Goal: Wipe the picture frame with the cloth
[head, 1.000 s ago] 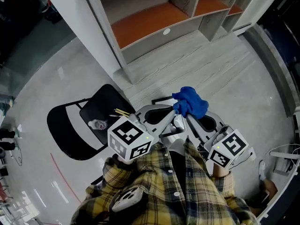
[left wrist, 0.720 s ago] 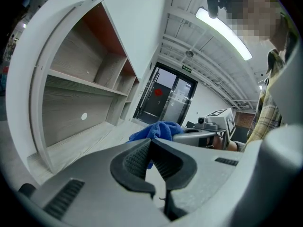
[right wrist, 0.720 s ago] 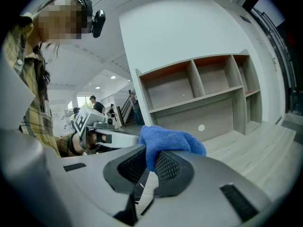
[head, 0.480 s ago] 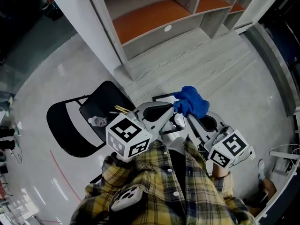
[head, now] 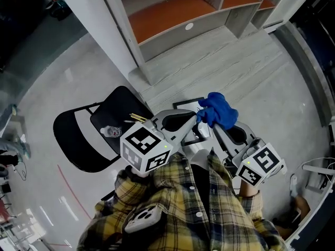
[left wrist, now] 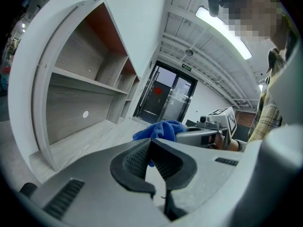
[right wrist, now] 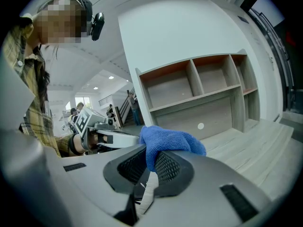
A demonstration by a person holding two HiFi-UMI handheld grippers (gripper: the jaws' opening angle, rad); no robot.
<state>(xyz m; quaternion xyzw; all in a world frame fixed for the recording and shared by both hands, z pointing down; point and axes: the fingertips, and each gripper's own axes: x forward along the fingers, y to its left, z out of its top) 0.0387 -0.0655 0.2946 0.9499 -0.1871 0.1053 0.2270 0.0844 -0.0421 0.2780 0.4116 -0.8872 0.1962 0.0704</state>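
A blue cloth is bunched at the tip of my right gripper, whose jaws are shut on it. In the right gripper view the cloth spills over the pads of that gripper. My left gripper points at the cloth from the left. Its jaws are shut, with nothing visible between the pads and the cloth just beyond them. The picture frame, with a black rim and pale inside, lies below both grippers and is partly hidden by them.
A black folding chair stands at the left with small items on its seat. A white shelf unit with orange-brown boards rises at the back, above a wood-grain platform. The person's plaid shirt fills the bottom.
Only the head view has shifted a little. Both grippers and the cloth keep their places.
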